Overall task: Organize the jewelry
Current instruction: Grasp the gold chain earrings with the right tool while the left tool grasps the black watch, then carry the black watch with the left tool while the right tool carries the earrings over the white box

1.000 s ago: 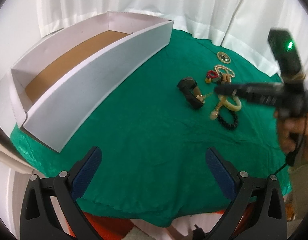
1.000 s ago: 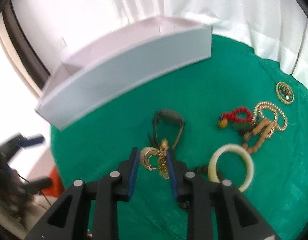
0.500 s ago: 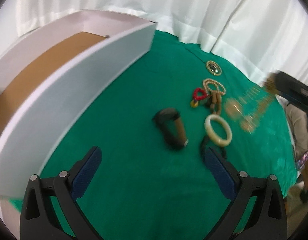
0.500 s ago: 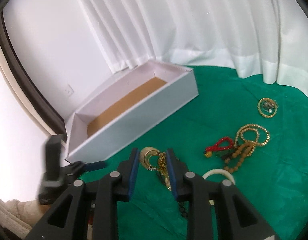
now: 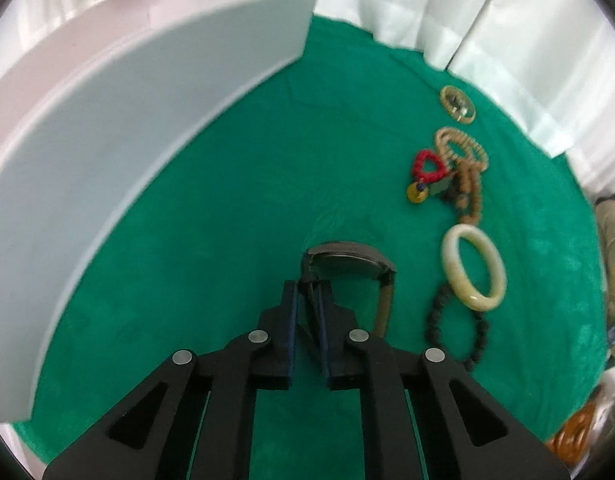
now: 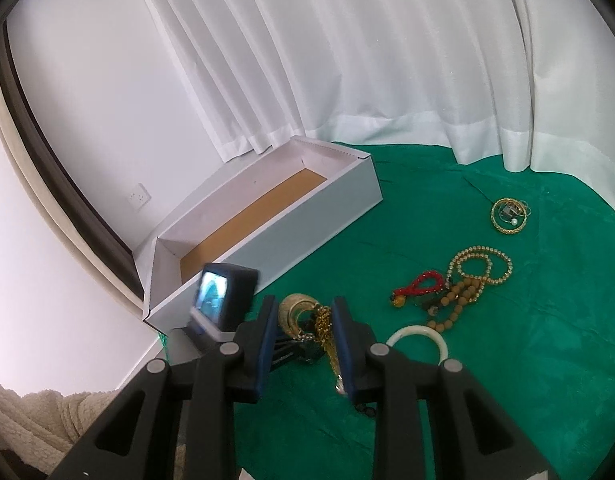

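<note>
My left gripper (image 5: 307, 312) is shut on the strap of a dark wristwatch (image 5: 349, 264) lying on the green cloth (image 5: 227, 220). My right gripper (image 6: 303, 320) is shut on a gold chain necklace (image 6: 303, 316) with a crescent pendant, held above the cloth. The white box (image 6: 267, 232) with a brown floor stands open at the left; its front wall (image 5: 119, 128) fills the left of the left wrist view. The left gripper's camera body (image 6: 223, 296) shows just left of my right fingers.
On the cloth lie a cream bangle (image 5: 473, 268), a black bead bracelet (image 5: 455, 332), a red cord charm (image 5: 427, 168), wooden beads (image 5: 467, 188), a gold bead strand (image 6: 481, 264) and a gold ring piece (image 6: 509, 216). White curtains hang behind.
My left gripper moved down to the watch and shut on its strap. My right gripper lifted the gold necklace up and away from the cloth.
</note>
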### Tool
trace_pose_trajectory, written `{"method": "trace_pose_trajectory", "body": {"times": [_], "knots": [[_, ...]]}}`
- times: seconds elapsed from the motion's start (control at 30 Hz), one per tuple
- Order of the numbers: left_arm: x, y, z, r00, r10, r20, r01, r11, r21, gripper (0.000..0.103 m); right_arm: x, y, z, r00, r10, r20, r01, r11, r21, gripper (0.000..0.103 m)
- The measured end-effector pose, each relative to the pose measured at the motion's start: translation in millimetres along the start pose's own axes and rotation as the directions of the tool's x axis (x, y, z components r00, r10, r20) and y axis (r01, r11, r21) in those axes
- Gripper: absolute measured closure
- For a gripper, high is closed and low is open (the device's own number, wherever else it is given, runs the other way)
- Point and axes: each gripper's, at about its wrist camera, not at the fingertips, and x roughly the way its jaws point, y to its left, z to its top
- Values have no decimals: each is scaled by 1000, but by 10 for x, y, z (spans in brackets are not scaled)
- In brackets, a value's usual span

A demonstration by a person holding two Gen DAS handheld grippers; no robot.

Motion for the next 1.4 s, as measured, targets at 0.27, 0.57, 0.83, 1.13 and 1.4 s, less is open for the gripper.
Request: {"method": "trace_pose_trajectory", "body": {"times": [0.27,0.57,0.83,1.13,1.4], "knots": [[-1521,620,107,975,-28,220,37,999,-39,101,287,353,401,997,74,-35,-76,996,-44,76],[-2135,1197,194,951,78,298,-58,996,-74,78,844,1117,1073,980,199,-8,-198,971,-130,76],[-1356,527,-244,982,-144,120,137,988,69,27,651,1332,1172,979,201,21,-194,965,-176,76],[-404,11,-307,997,-12,79,5,996,91,59,378,1050,982,993,121,1,-119,977,-177,76],[-786,341,-211,993,-85,85,84,996,15,97,484,816,955,996,86,-27,-89,985,-149,76]]}}
